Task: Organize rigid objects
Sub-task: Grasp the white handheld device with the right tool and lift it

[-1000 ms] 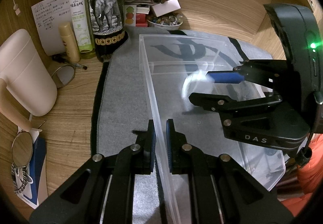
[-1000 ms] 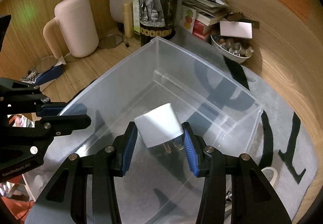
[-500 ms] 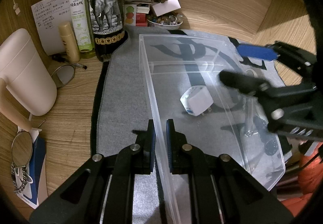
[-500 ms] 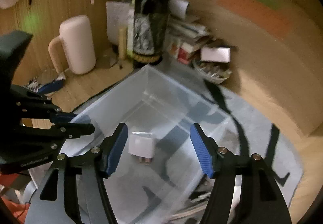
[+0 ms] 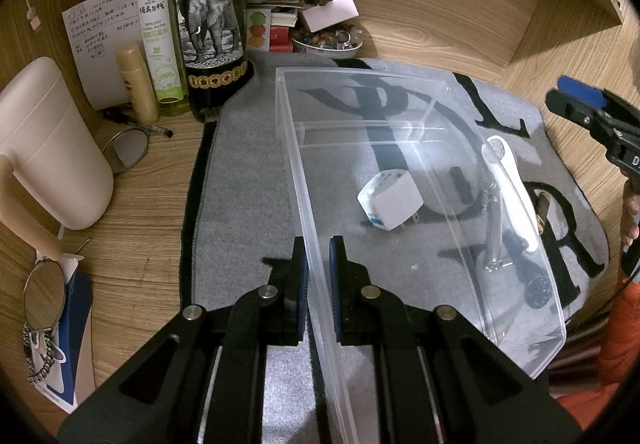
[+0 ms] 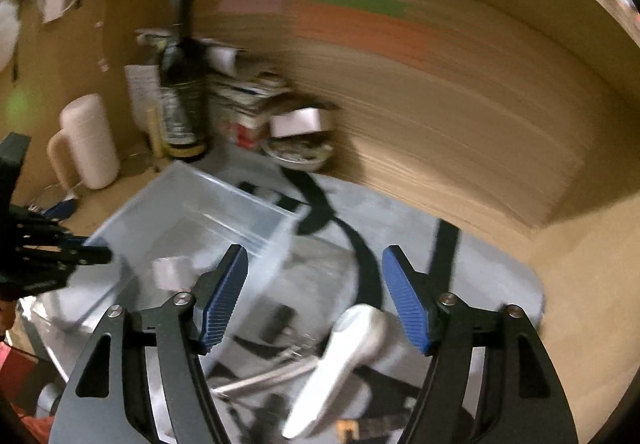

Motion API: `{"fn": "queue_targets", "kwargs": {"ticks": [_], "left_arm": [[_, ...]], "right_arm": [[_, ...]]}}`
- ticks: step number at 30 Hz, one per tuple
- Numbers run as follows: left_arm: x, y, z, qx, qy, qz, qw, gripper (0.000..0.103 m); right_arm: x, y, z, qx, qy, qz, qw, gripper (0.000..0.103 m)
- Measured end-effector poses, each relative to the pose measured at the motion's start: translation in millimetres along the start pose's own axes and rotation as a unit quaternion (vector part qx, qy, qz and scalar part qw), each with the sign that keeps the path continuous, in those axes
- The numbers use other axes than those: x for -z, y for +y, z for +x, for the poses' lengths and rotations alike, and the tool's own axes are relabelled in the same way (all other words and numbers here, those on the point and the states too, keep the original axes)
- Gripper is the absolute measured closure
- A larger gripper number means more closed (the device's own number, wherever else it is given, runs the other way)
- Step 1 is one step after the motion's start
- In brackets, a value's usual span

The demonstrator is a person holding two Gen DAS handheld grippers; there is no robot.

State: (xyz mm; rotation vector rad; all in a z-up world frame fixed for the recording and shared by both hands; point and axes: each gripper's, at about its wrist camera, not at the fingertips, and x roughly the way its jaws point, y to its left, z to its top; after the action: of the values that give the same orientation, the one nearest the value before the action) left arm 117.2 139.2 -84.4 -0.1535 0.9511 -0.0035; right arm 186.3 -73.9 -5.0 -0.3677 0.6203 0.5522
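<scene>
The left gripper [image 5: 317, 272] is clamping its jaws on the clear bin [image 5: 516, 203]'s near wall; the white charger [image 5: 390, 199] is lying inside. The right gripper [image 6: 315, 298], jaws opening and empty, is hanging over loose items beside the bin. Swinging fast, it risks clipping the rim and jolting the bin.

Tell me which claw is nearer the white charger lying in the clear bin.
Left. The left claw is clamped on the clear bin wall just in front of the white charger. The right claw, empty and opening, is outside the bin beyond its far wall.
</scene>
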Motion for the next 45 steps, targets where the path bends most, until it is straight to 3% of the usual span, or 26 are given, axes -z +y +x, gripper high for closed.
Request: {"fn": "queue_targets", "kwargs": {"ticks": [10,15,25,30,33,38,45], "left_arm": [[0.4,1.2,2.4,-0.001,0.002,-0.001,1.0,0.094],[0.1,1.1,4.3,-0.004,0.004,-0.001,1.0,0.094],[0.1,1.5,6.2,-0.005,0.006,0.0,1.0,0.094],[0.1,1.5,6.3,-0.006,0.005,-0.001,1.0,0.094],[0.0,1.4,6.3,-0.005,0.005,-0.001,1.0,0.094],[0.2,1.4,6.1,-0.005,0.005,-0.001,1.0,0.093],[0.0,1.2,6.3,-0.006,0.004,-0.001,1.0,0.093]], "right_arm": [[53.0,-38.0,35.0,0.034,0.082,0.047,0.995,0.034],[75.3,-43.9,56.4,0.016,0.123,0.066,0.99,0.035],[80.4,-47.2,79.6,-0.02,0.124,0.095,0.988,0.036],[81.0,-48.7,85.7,-0.039,0.125,0.11,0.985,0.046],[80.9,-46.5,91.5,-0.05,0.132,0.109,0.984,0.06],[84.1,-43.6,93.2,-0.044,0.131,0.104,0.985,0.07],[84.3,-48.4,76.4,-0.026,0.102,0.106,0.989,0.07]]}}
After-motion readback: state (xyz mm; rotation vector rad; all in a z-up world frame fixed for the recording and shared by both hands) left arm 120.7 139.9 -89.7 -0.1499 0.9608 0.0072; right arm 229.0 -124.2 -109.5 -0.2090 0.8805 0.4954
